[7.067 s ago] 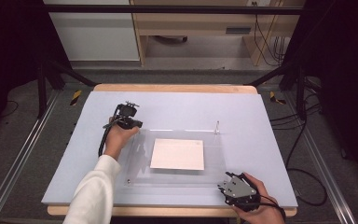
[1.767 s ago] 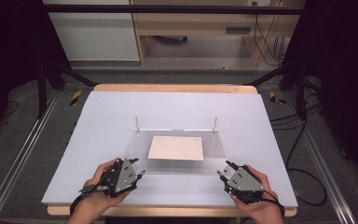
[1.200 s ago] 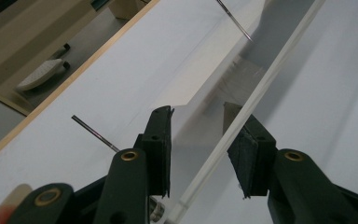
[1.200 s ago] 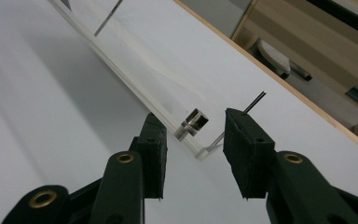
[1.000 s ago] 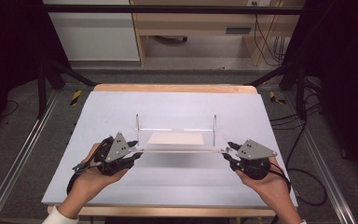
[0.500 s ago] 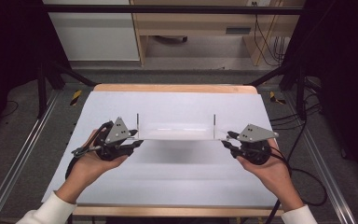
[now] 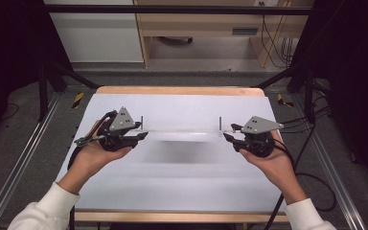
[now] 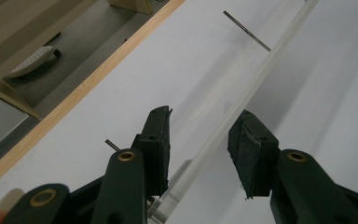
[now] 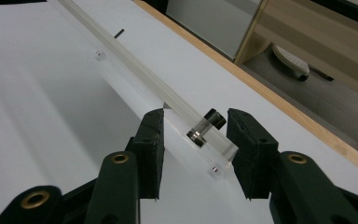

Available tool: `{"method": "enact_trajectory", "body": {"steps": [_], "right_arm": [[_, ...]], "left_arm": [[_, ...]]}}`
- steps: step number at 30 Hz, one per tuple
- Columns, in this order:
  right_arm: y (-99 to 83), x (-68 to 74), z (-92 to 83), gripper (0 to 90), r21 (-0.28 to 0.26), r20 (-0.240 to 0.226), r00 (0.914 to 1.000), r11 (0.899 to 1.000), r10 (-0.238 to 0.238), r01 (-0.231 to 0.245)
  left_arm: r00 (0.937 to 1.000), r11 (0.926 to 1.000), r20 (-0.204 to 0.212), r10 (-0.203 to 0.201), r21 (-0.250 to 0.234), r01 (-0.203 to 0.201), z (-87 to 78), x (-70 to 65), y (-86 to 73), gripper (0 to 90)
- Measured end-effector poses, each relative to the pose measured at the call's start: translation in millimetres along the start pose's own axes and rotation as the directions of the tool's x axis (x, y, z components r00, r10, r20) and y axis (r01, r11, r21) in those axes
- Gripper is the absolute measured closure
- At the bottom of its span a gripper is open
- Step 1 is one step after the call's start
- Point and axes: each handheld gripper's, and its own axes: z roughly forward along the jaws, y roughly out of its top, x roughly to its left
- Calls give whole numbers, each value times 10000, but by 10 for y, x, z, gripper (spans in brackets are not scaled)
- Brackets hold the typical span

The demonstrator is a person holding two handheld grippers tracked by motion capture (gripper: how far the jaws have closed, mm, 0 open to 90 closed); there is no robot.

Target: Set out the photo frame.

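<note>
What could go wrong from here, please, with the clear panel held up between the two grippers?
The clear panel is lifted by its two ends alone, and in both gripper views the jaws stand apart around its edge, so it may slip or tip onto the table. The right gripper sits beside a small black knob; closing there could pinch it instead.

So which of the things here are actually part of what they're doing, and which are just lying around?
In use:
- clear acrylic panel, raised between the grippers
- left gripper, jaws apart around the panel's edge
- right gripper, jaws apart around its other end
- white table

Just lying about:
- yellow-handled tools on the floor
- wooden furniture behind
</note>
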Motion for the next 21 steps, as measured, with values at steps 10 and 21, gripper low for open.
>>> {"method": "enact_trajectory", "body": {"steps": [10, 21], "right_arm": [[111, -123, 75, 575, -145, 123, 9996, 9996, 235, -233], [198, -241, 170, 556, -440, 362, 9975, 9973, 610, -594]], "left_arm": [[10000, 9998, -86, -48, -178, 46, 56, 170, 102, 559], [9995, 9994, -287, -103, -324, 94, 138, 337, 205, 525]]}}
